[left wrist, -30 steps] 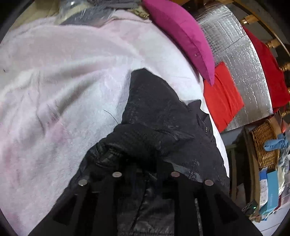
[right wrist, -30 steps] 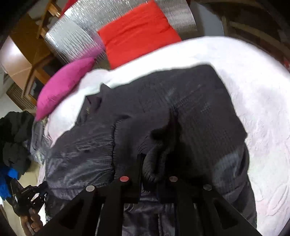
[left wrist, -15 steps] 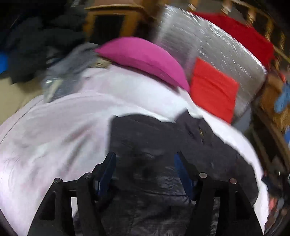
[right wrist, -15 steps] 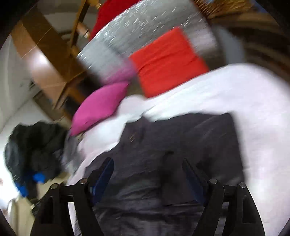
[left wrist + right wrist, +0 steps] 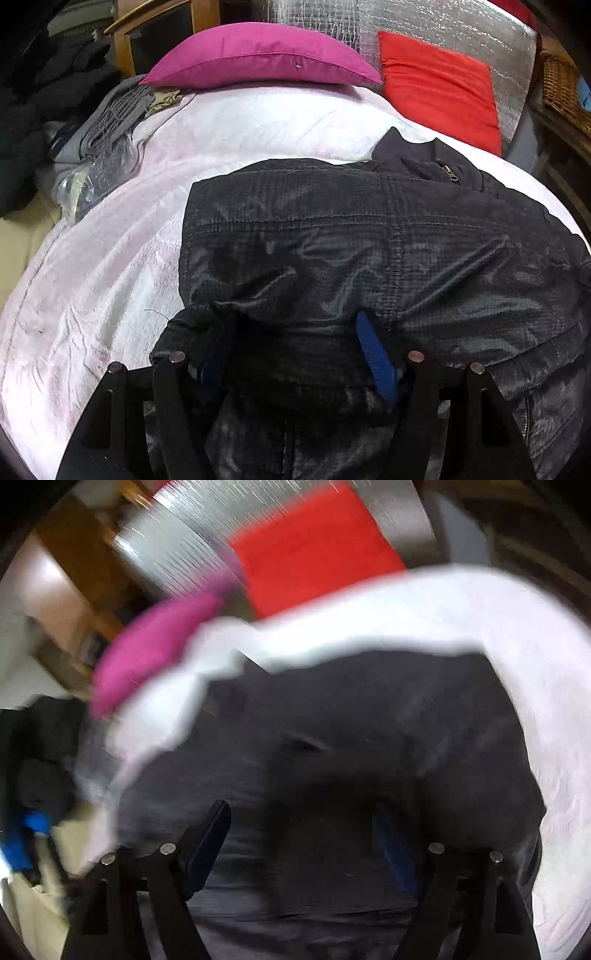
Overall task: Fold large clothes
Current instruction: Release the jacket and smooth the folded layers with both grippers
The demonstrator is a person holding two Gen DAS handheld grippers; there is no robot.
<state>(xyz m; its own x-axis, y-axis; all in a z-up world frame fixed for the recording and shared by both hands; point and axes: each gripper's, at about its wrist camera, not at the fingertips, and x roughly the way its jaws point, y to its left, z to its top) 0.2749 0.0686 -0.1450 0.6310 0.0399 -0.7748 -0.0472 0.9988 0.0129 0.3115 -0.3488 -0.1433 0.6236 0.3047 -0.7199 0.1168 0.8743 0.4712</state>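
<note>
A black quilted jacket (image 5: 369,240) lies spread on a pale pink blanket (image 5: 110,258), collar and zip toward the far right. My left gripper (image 5: 291,354) hovers over the jacket's near edge, open, its blue pads (image 5: 376,369) wide apart; bunched fabric lies beneath them, not pinched. The right wrist view is motion-blurred. There the same jacket (image 5: 351,738) fills the middle on the blanket (image 5: 517,635). My right gripper (image 5: 301,834) stands open above it with nothing gripped.
A magenta pillow (image 5: 258,55) and a red cushion (image 5: 439,96) lean against a silver quilted backing (image 5: 406,22) at the far end. Folded grey clothes (image 5: 107,118) lie at the blanket's left edge, beside a dark heap (image 5: 29,92). A wicker basket (image 5: 561,85) stands at the right.
Both grippers were shut on bunched jacket fabric; they have opened and let it drop. The jacket now lies flatter. The left view has rolled and both views have swung.
</note>
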